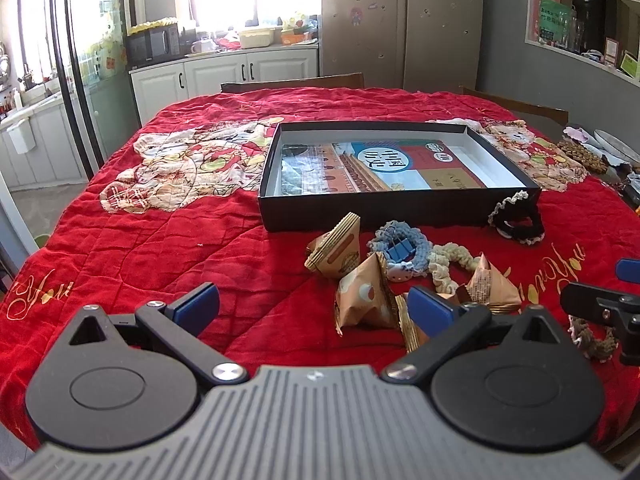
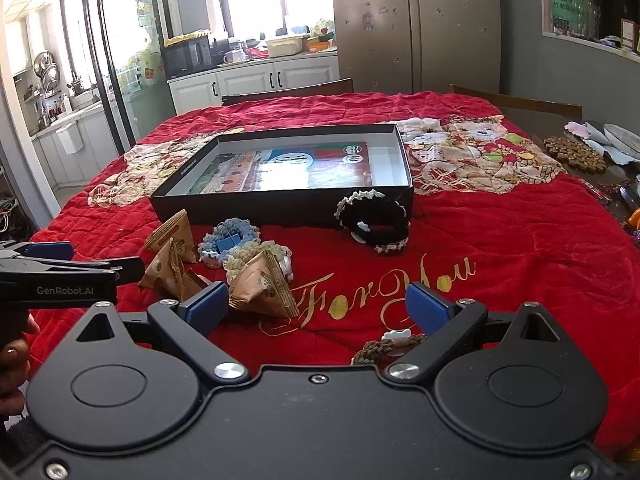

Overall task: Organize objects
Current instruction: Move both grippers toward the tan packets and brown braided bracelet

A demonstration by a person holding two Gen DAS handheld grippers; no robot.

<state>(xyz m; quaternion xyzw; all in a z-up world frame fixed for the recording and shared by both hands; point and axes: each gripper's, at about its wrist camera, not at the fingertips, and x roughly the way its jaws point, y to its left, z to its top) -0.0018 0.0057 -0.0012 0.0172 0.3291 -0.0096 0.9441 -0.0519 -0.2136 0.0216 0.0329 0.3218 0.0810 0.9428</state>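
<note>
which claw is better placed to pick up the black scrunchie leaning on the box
Right. The right claw is open and faces the black scrunchie over bare cloth. The left claw is also open, but snack packets lie between.

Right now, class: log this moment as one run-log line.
left tool: open, empty | right tool: open, empty | black box: holds book | snack packets, scrunchies: outside box on cloth
</note>
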